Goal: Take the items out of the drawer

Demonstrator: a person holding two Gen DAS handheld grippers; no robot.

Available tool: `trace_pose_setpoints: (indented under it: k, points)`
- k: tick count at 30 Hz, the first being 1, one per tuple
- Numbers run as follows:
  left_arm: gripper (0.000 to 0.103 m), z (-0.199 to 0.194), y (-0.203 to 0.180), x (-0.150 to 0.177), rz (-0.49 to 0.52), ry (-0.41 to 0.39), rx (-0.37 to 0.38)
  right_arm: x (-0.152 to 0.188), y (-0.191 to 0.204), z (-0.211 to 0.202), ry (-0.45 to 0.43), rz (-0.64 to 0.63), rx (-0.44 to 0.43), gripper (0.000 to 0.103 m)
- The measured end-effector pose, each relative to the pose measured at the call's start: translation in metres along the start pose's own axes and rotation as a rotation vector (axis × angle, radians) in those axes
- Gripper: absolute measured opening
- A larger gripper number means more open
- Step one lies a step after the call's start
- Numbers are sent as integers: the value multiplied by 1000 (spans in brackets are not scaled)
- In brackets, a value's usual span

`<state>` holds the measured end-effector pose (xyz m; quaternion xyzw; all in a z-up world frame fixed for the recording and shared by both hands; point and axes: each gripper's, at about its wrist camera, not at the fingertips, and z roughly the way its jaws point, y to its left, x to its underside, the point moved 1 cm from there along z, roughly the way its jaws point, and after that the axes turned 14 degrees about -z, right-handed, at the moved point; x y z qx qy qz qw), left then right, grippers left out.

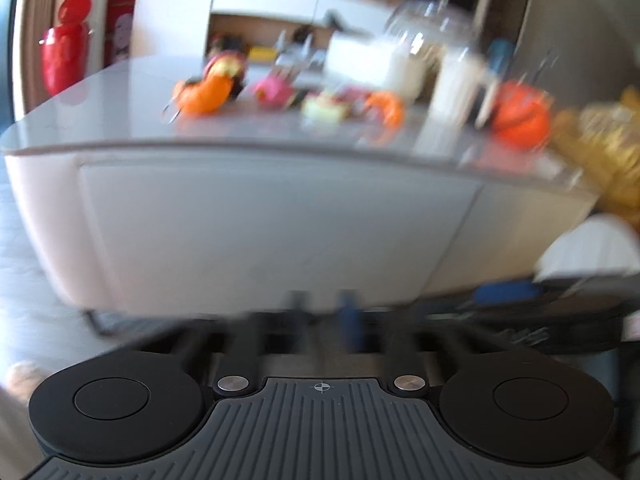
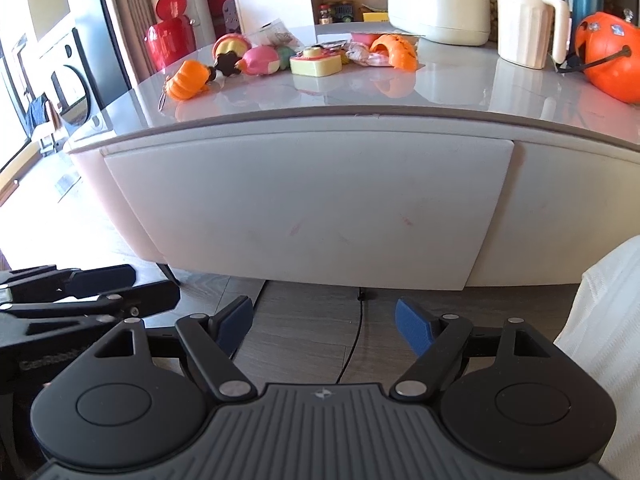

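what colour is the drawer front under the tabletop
Plain white, with a few faint reddish smudges. The drawer front shows best in the right wrist view; the left wrist view is blurred.

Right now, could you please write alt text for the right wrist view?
A closed white drawer front faces the open right gripper, which holds nothing. Toys, including a small orange pumpkin, and a cream jug sit on the grey tabletop.

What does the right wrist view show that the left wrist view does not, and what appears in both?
Only the right wrist view shows the open right gripper with nothing between its fingers, a black cable on the floor, and the left gripper from the side. Only the left wrist view shows a golden heap on the table's right end. Both show the closed drawer front, red bin and small orange pumpkin.
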<state>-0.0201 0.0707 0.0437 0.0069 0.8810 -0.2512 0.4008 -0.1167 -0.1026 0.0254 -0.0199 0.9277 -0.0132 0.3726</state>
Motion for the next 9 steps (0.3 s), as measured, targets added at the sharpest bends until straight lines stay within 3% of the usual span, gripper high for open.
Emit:
trace_pose_setpoints:
  k: [1,3,5,9]
  points:
    - [12,-5,-2,-1,-24,-29,12,0,-2,-1,-6,9,0,79]
    - [13,-11,-8,0,-56,-88,-42,0,-4,-3,-16,26,2,79]
    - [11,-3,-18,0,-32,-72,-146,-1,-7,-4,-27,43,-1,79]
    - [12,8,-19,-10,-38,-50,-189,-2,-16,-7,-26,91,-14,79]
